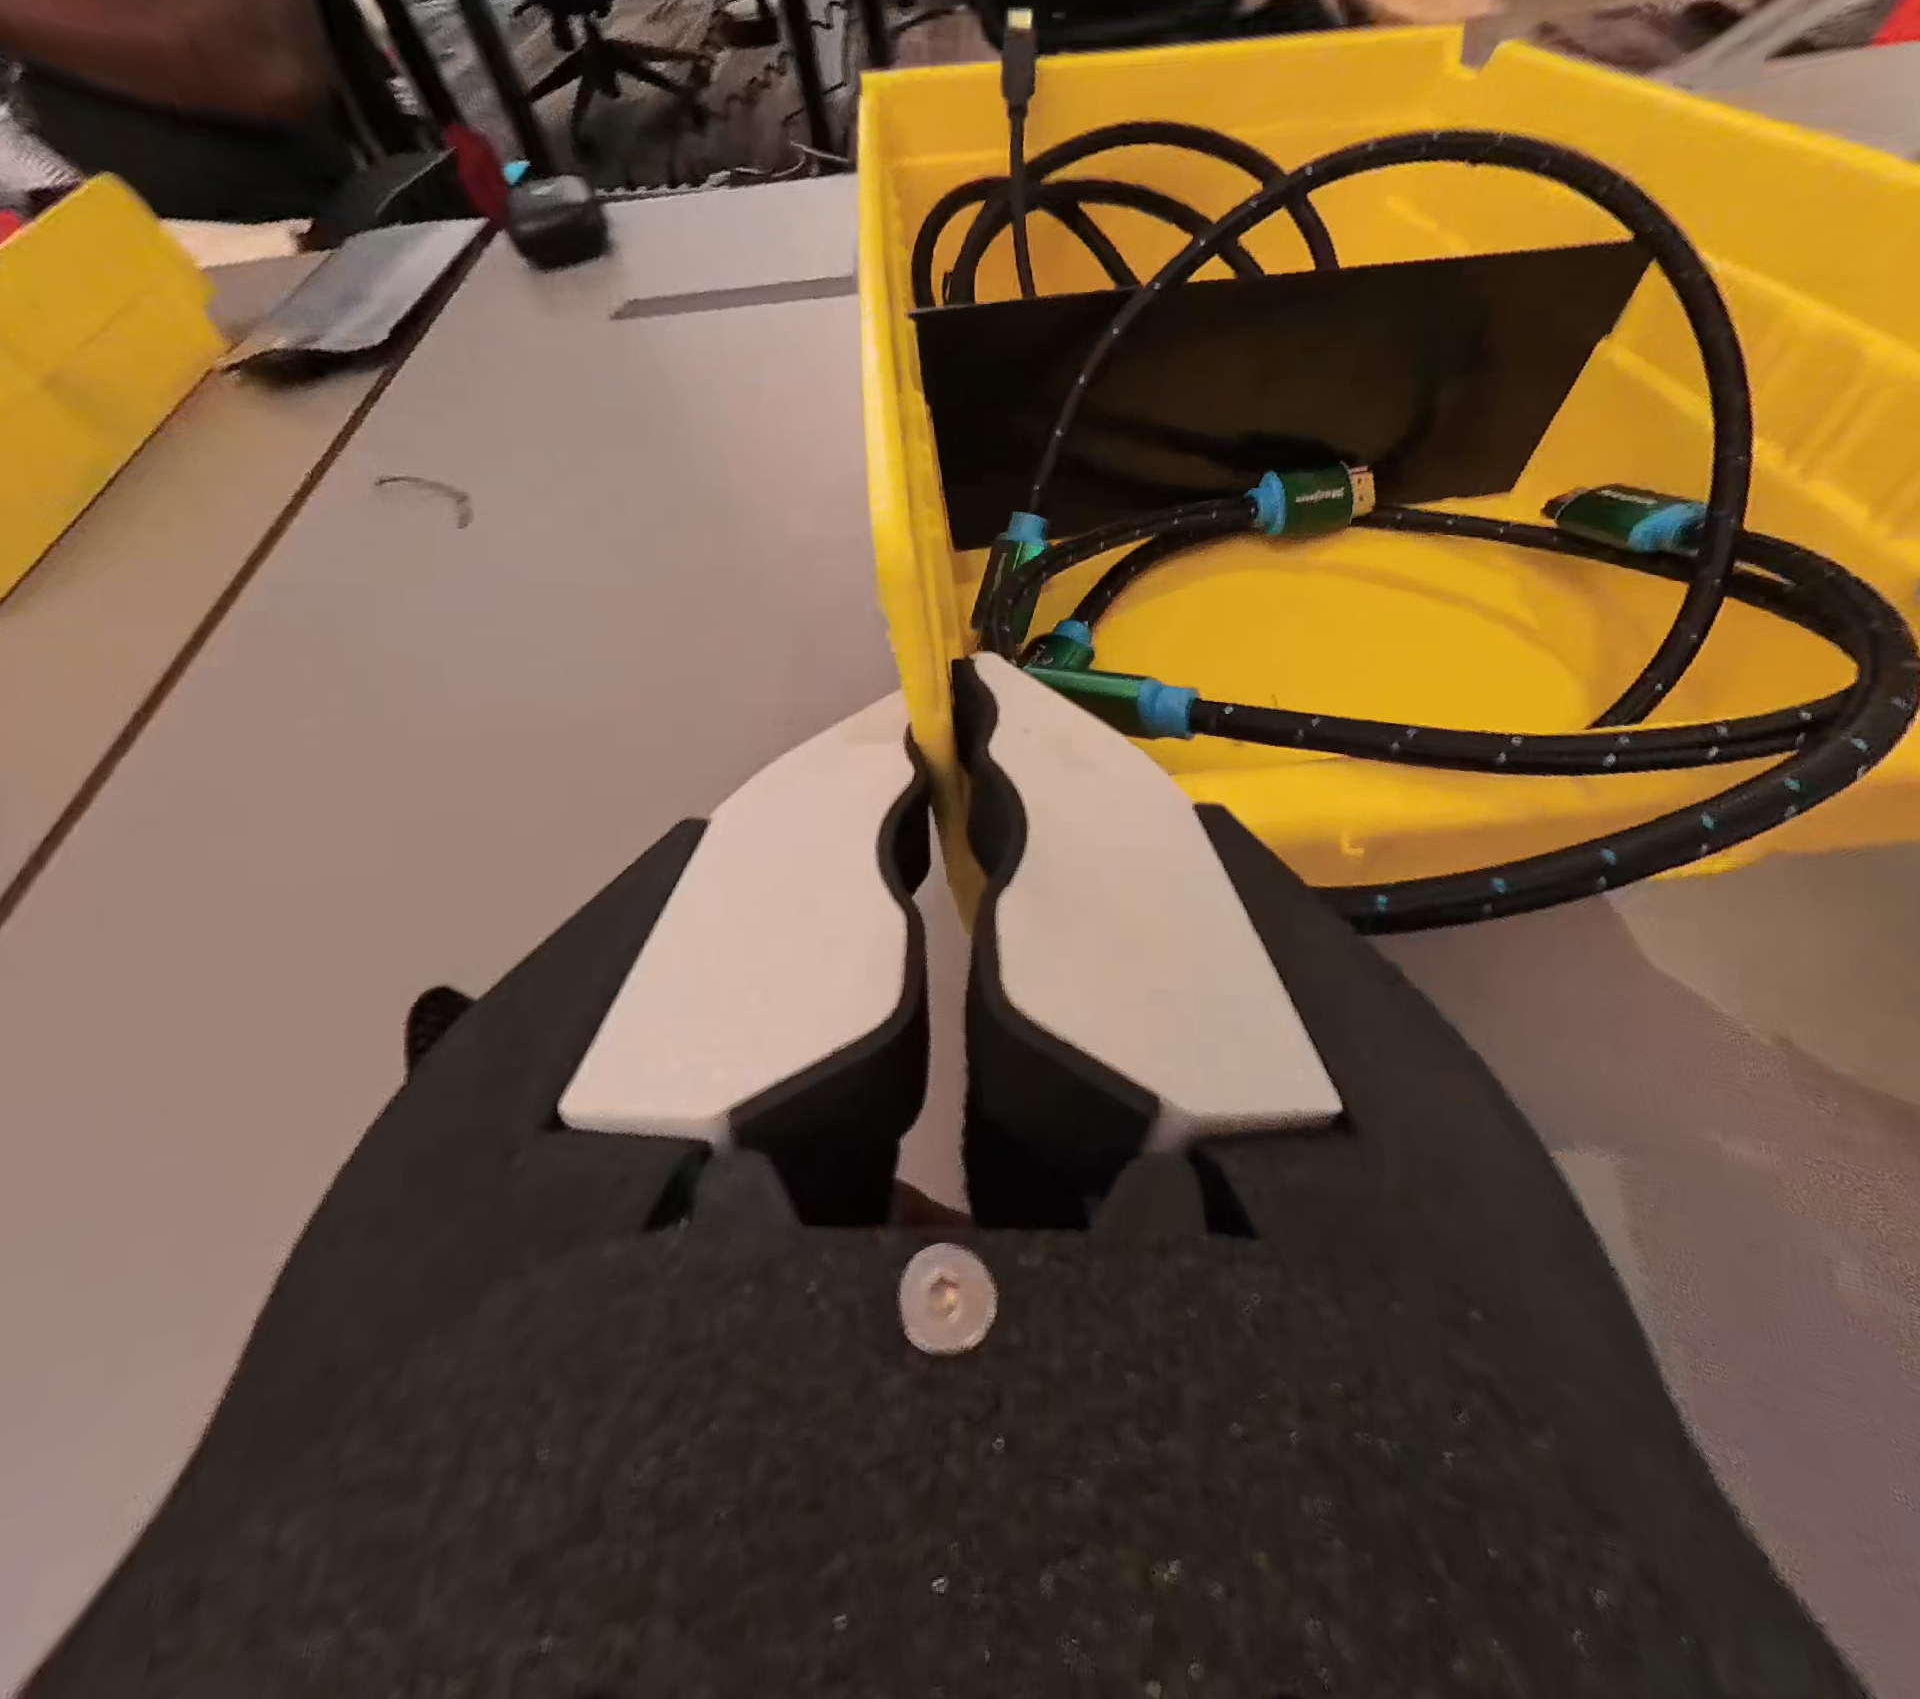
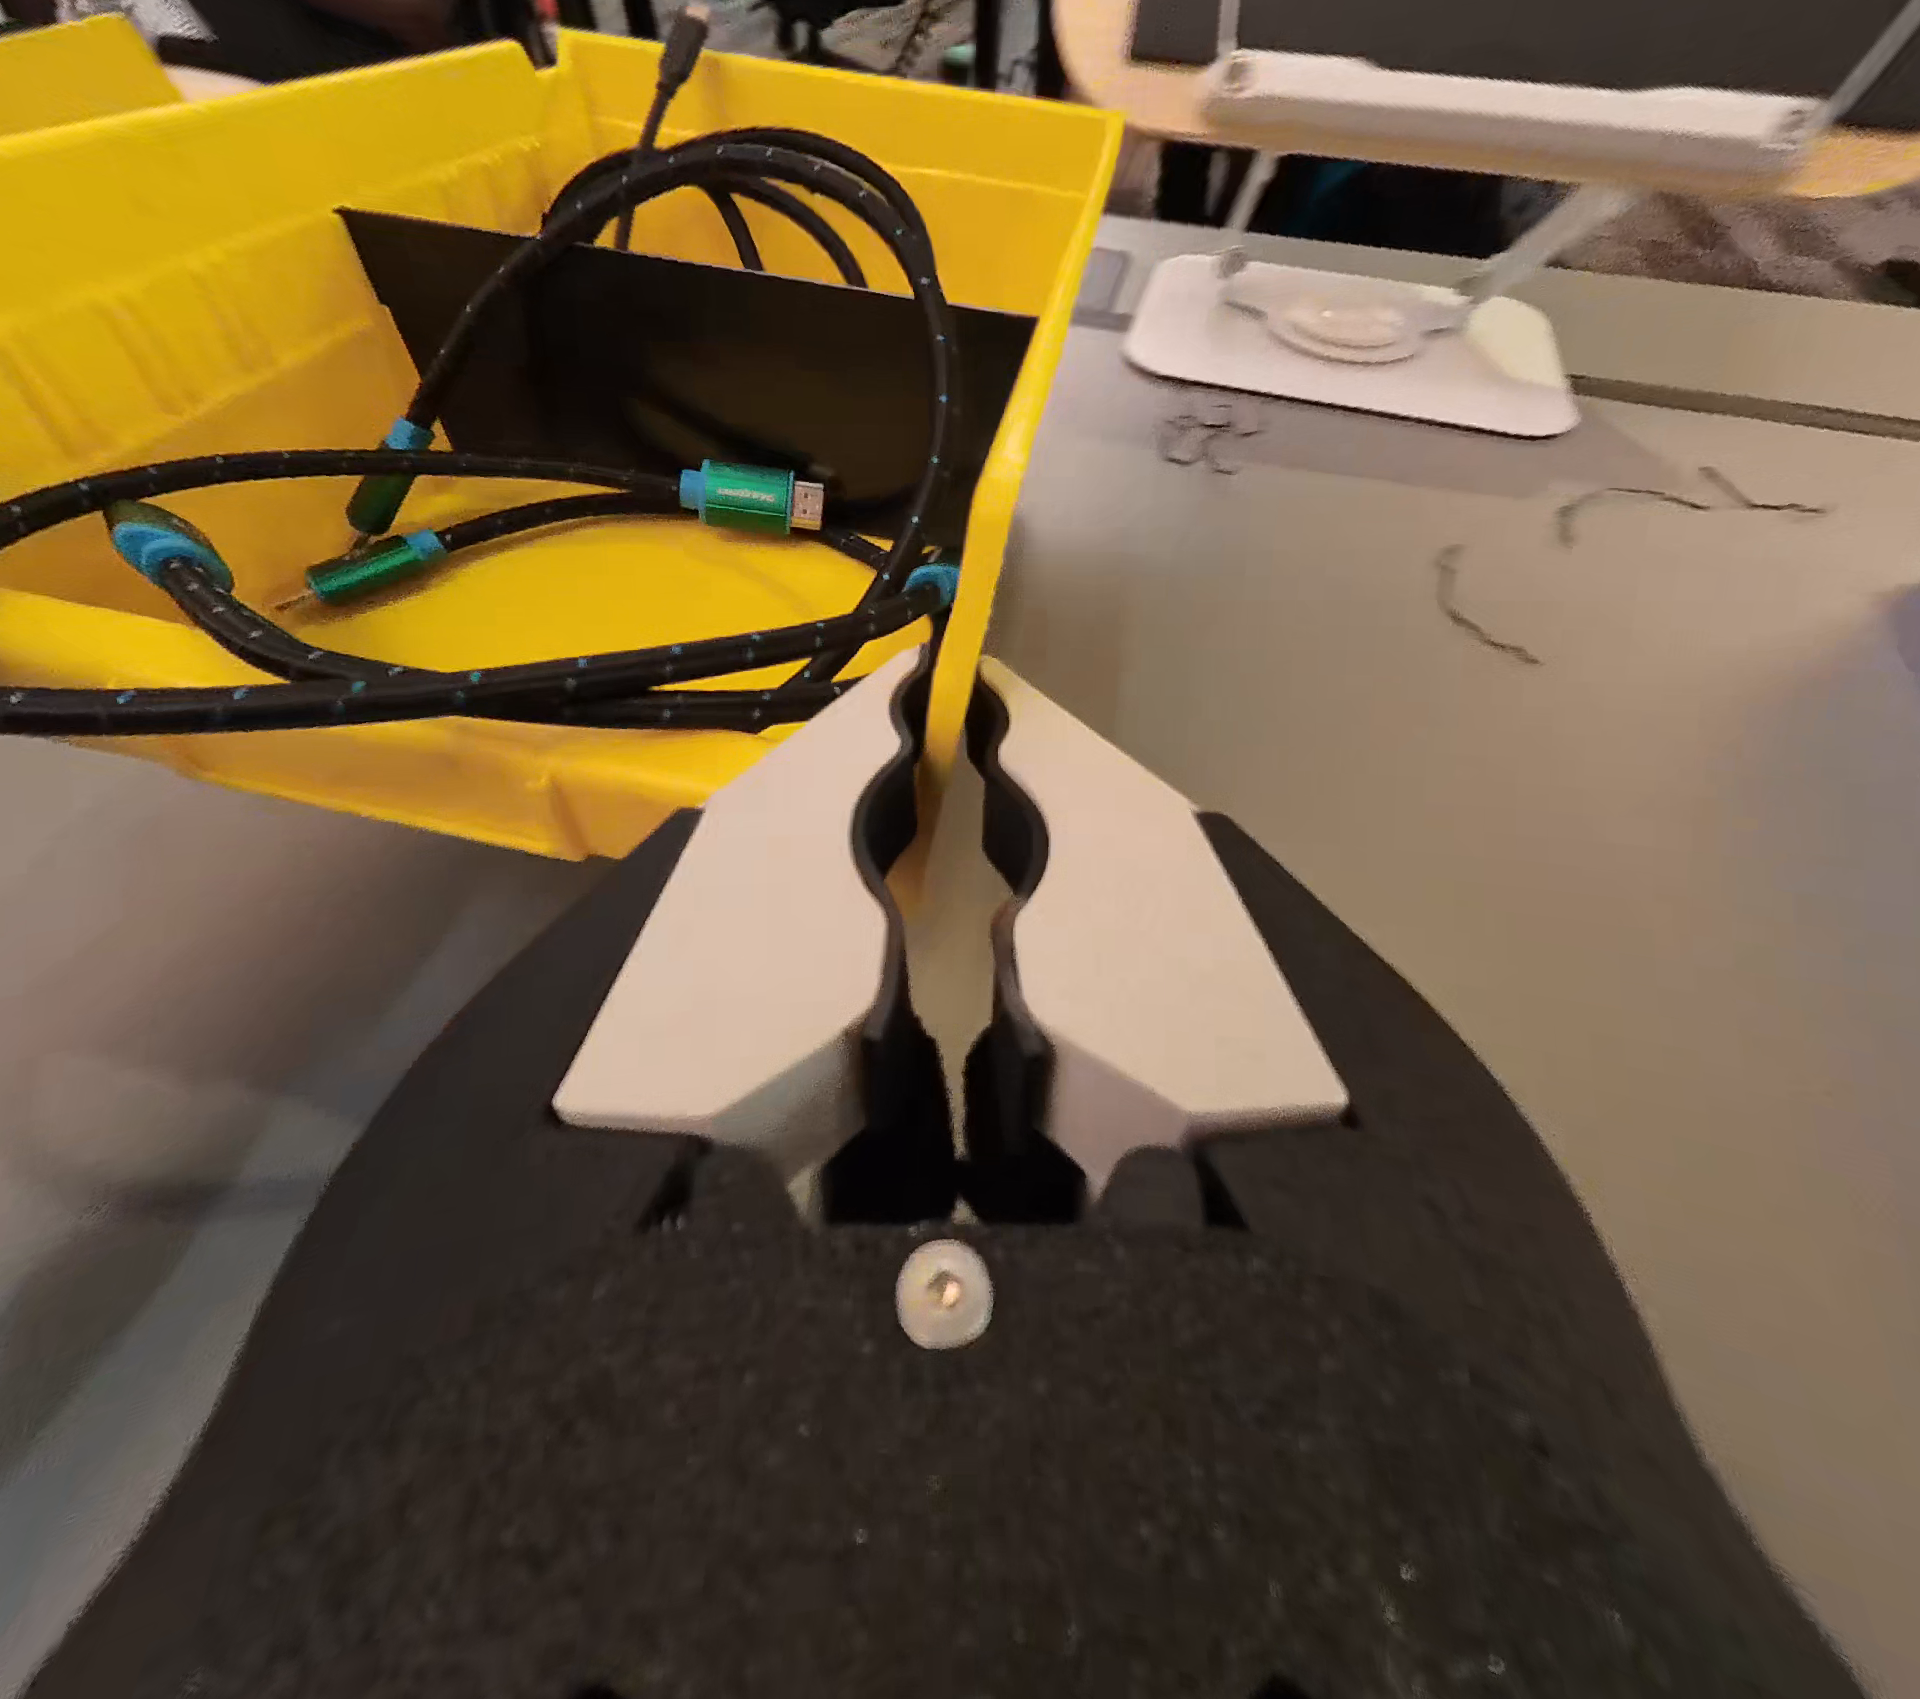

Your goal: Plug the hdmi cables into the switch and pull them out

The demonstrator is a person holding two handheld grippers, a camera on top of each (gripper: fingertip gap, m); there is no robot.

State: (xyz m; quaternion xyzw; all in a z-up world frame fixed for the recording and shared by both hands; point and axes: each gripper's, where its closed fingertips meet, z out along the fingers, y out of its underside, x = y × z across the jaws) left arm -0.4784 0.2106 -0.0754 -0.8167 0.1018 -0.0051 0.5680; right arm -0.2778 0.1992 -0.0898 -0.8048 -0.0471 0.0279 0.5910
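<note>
Where divider (image 1: 1247, 382) stands, switch unseen

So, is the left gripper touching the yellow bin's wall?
Touching. The left wrist view shows the left gripper shut on the yellow bin, its side wall pinched between both fingers.

Right gripper (image 2: 943, 688) clamps near corner wall of yellow bin (image 2: 1049, 361) on grey desk (image 2: 1455, 818), jaws nearly closed on thin plastic. Braided black hdmi cables (image 2: 582, 673) with green plugs coil inside bin; black divider (image 2: 727, 361) stands behind.
</note>
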